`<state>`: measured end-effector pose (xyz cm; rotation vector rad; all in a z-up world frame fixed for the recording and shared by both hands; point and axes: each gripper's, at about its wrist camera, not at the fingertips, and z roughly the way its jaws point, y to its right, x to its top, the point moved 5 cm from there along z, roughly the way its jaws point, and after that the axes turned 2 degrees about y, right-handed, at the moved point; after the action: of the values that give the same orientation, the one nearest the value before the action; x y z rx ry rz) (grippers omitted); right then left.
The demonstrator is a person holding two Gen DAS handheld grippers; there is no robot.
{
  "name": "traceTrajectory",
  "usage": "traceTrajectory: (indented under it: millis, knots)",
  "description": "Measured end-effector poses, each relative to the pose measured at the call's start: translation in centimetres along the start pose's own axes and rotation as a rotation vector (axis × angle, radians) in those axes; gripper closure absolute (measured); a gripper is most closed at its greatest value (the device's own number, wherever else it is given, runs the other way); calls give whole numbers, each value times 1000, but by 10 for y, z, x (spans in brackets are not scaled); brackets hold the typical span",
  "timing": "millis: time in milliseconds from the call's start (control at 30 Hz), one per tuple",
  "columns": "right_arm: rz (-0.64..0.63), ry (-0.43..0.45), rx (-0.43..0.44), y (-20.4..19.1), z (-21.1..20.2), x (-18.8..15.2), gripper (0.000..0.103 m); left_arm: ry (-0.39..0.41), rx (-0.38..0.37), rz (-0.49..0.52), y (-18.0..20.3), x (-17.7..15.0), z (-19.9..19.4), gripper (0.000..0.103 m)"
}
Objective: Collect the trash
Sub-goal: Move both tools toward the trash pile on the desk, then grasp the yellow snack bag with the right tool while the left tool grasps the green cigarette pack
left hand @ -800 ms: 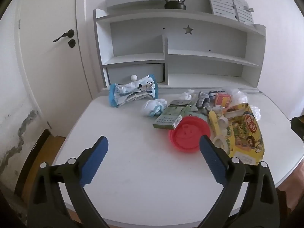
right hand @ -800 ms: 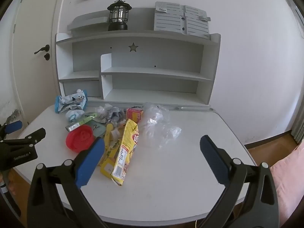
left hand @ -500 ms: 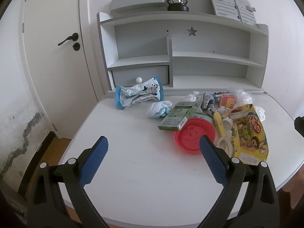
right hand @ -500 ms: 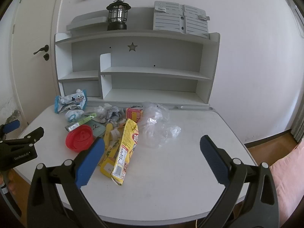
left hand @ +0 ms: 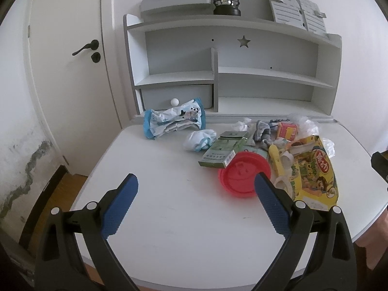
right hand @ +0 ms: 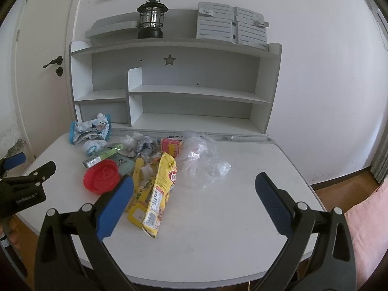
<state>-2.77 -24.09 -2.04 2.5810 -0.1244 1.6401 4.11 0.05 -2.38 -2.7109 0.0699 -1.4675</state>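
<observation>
Trash lies in a heap on the white desk (left hand: 169, 218): a red plastic lid (left hand: 242, 177) (right hand: 101, 178), a yellow snack bag (left hand: 312, 172) (right hand: 160, 189), a green carton (left hand: 223, 150), a blue-and-white wrapper (left hand: 174, 121) (right hand: 89, 128), crumpled tissue (left hand: 200, 140), a small red-yellow box (right hand: 171, 145) and clear crumpled plastic (right hand: 203, 162). My left gripper (left hand: 196, 186) hovers open above the desk's near left part, short of the lid. My right gripper (right hand: 194, 189) is open above the near edge, with the snack bag and clear plastic ahead of it. Both hold nothing.
A white shelf unit (right hand: 174, 92) stands at the back of the desk, with a black lantern (right hand: 151, 19) and grey slatted panels (right hand: 230, 26) on top. A door (left hand: 68, 48) is at the left. Pink fabric (right hand: 368, 230) lies on the floor at the right.
The left wrist view has shifted so the trash and shelf sit further right and lower. The right wrist view has barely changed. Both grippers stay open and empty.
</observation>
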Motion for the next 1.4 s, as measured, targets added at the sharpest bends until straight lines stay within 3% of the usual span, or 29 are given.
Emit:
traceTrajectory:
  millis: [467,633,767,967,1167,1333,1400]
  knots:
    - [-5,-69,46,-7,17,-11,6,-39,22,7,0,-14,22,8]
    - [-19,-126,120,-11,26,-18,6,-73,37,47,-9,-18,27,8]
    - [44,-176,168,-6,41,-23,6,-132,-9,26,-13,-18,40,8]
    - [102,-260,241,-14,72,-30,6,-131,-73,89,6,-1,68,8]
    - [105,-350,266,-27,115,-32,28,-193,-91,183,17,18,121,8]
    - [145,-425,285,-20,144,-40,45,-215,-144,239,31,26,137,9]
    - [167,-445,298,-17,151,-42,59,-210,-138,298,39,31,142,9]
